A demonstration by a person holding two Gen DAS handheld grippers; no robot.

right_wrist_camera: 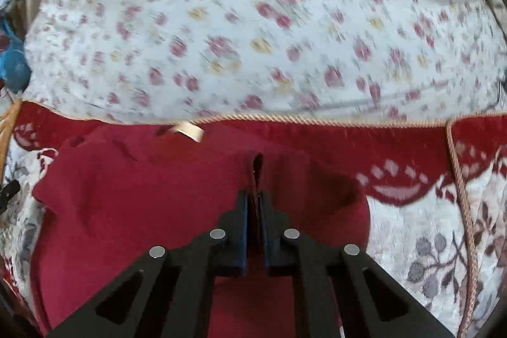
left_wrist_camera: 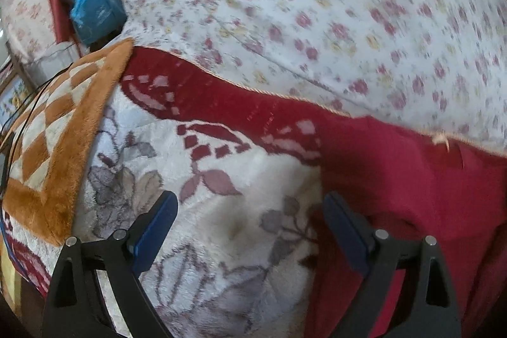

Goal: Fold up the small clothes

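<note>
Our right gripper (right_wrist_camera: 253,195) has its jaws pinched together on a ridge of the red garment (right_wrist_camera: 152,211), with a thin pleat of cloth standing up just ahead of the fingertips. Our left gripper (left_wrist_camera: 250,211) stands wide apart with nothing between its fingers, hovering over the plush floral blanket (left_wrist_camera: 221,227); its right-hand finger sits at the garment's left edge.

The garment lies spread on the blanket, its far edge near the blanket's corded border (right_wrist_camera: 285,117), and a pale label (right_wrist_camera: 190,130) shows at that edge. Beyond the border lies the flowered sheet (right_wrist_camera: 253,21). An orange checked mat (left_wrist_camera: 47,148) sits well to the left.

We judge the step to be taking hold of the garment for a fold. To do it well, we would bring the left gripper onto the edge beside it and bite enough cloth for an even hold. We would then lift both sides together, so the fold lands straight. The plush blanket may drag on the cloth, so we would lift clear rather than slide.
</note>
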